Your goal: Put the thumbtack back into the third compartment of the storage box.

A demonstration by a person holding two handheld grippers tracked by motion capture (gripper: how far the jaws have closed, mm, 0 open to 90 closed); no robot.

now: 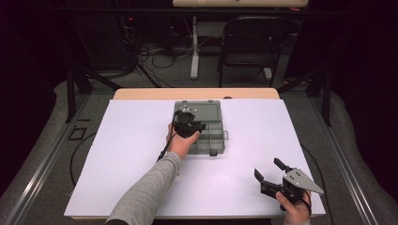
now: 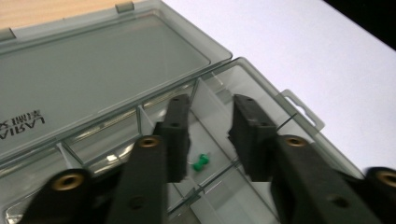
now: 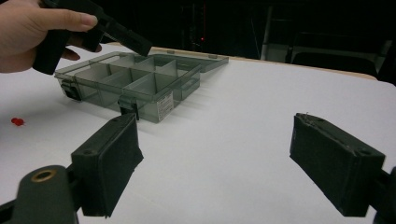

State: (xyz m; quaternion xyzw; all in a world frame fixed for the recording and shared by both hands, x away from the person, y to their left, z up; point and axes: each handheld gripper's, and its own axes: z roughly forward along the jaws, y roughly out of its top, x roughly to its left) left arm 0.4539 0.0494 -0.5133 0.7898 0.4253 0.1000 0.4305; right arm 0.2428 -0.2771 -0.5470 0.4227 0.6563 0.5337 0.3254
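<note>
- Dark room with cables and a folding chair at the top of the high view; below them a white table (image 1: pixel 141 154) takes up the middle of the frame.
- Centre of the high view: a grey see-through box (image 1: pixel 210 140) with its lid (image 2: pixel 93 70) folded back flat and its compartments open.
- Over the box, the left gripper (image 1: pixel 195 127) hangs, held by a hand on a grey sleeve that comes up from the bottom of the frame.
- Left gripper view: the jaws stand parted with nothing between the pads. A green pin (image 2: pixel 201 163) lies loose on the floor of one compartment, low centre of the frame, between the two jaws and below them.
- Lower right of the high view: the right gripper (image 1: pixel 268 172) rests near the table edge, jaws spread wide and empty.
- Right gripper view, far left: a red pin (image 3: pixel 17 122) lies on the table, apart from the box.
- Step, as I judge it: the green pin looks just dropped in, so sorting pins into the box is under way.
- Next move, likely: lift the left gripper clear of the dividers, then go for the red pin, closing squarely on so small a thing.
</note>
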